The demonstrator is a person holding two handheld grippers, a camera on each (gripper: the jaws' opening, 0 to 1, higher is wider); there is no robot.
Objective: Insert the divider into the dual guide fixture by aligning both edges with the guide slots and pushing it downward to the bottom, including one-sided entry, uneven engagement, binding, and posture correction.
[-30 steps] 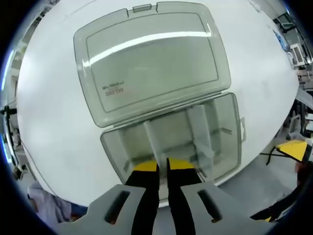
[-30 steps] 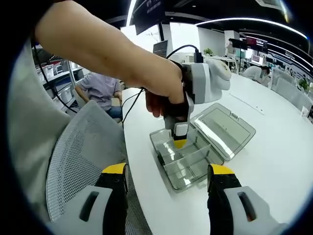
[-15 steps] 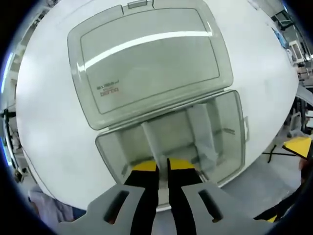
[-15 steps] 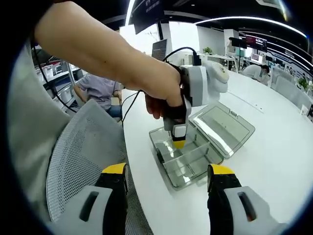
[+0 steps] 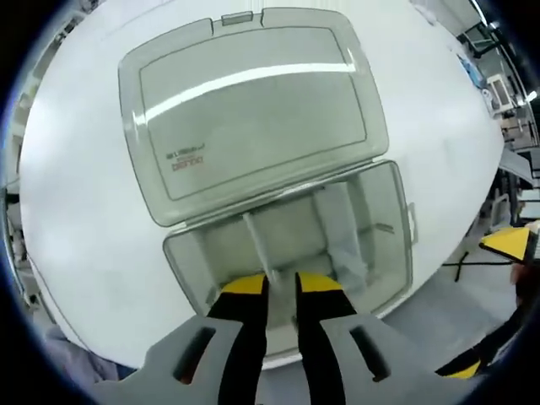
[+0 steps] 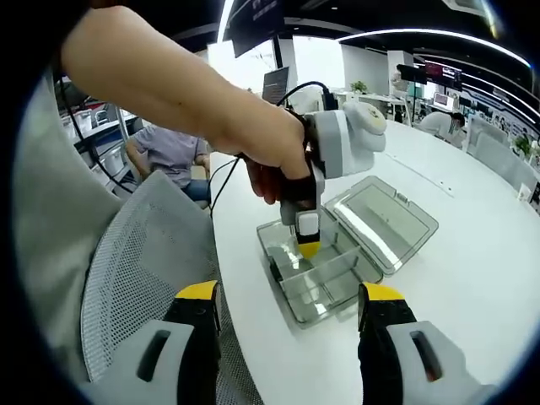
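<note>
A clear plastic box (image 5: 398,253) lies on the white table with its lid (image 5: 253,110) folded back flat. Upright partitions (image 5: 336,221) split its inside. The thin clear divider (image 5: 256,243) stands in the box's near-left part, its top edge just ahead of my left gripper (image 5: 282,284). The yellow-tipped jaws stand a narrow gap apart around that edge. From the right gripper view, the left gripper (image 6: 309,248) points down into the box (image 6: 327,285), held by a person's hand. My right gripper (image 6: 291,302) hangs wide open with nothing between its fingers, well short of the box.
The table (image 6: 472,278) has a rounded edge close to the box's near side. A grey mesh chair (image 6: 135,270) stands below the right gripper. A seated person (image 6: 173,152) and desks fill the background. The lid (image 6: 384,224) lies on the table beyond the box.
The left gripper's jaws have parted slightly and the left gripper view has drawn back a little from the box. The right gripper has stayed where it was.
</note>
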